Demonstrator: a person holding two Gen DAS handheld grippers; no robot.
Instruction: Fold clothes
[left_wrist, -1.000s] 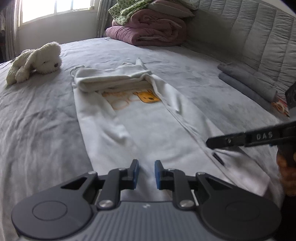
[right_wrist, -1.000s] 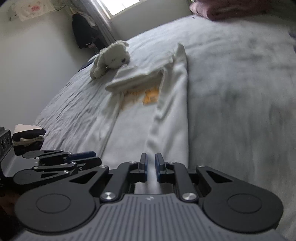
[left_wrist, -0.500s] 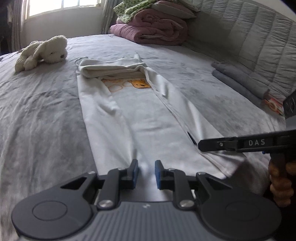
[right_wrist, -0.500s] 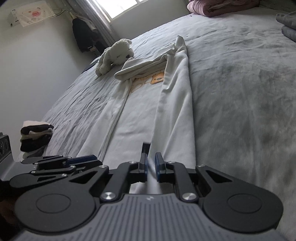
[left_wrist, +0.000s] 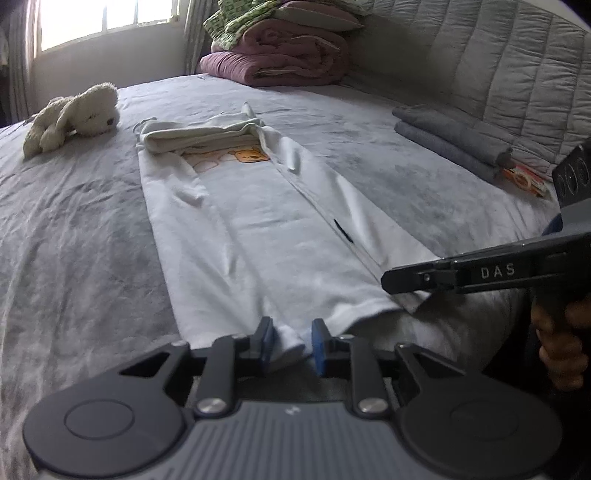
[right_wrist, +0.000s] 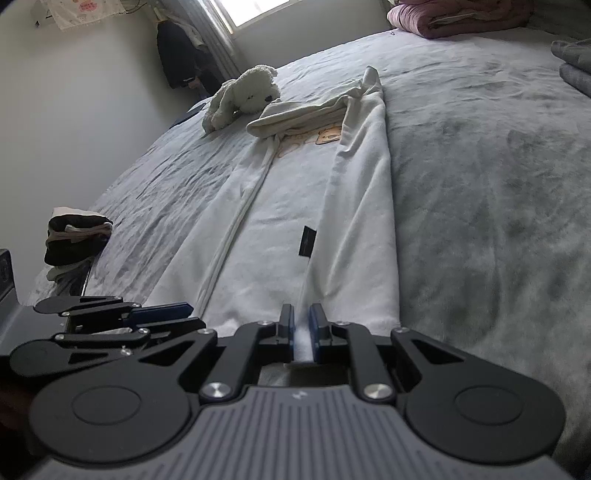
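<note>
A long white garment (left_wrist: 258, 229) with an orange bear print lies stretched lengthwise on the grey bed (left_wrist: 74, 229), both side edges folded inward. My left gripper (left_wrist: 291, 341) is at the near hem. Its jaws are opening, and a bunched fold of hem sits loosely between the blue pads. In the right wrist view the same garment (right_wrist: 280, 229) runs away from my right gripper (right_wrist: 302, 325), which is shut on a pinch of white hem. The right gripper's tip (left_wrist: 386, 284) shows side-on over the hem's right corner. The left gripper (right_wrist: 192, 315) appears at the lower left.
A cream plush toy (left_wrist: 74, 114) lies beyond the garment's far left. Rolled blankets (left_wrist: 280, 55) are stacked at the back. Folded grey clothes (left_wrist: 450, 136) and a small orange packet (left_wrist: 524, 179) lie by the quilted headboard (left_wrist: 498, 74). Dark folded clothes (right_wrist: 74, 236) sit at the left bed edge.
Both grippers drew back toward the near bed edge with the hem, and the garment now lies longer and flatter. The left jaws stand wider than before.
</note>
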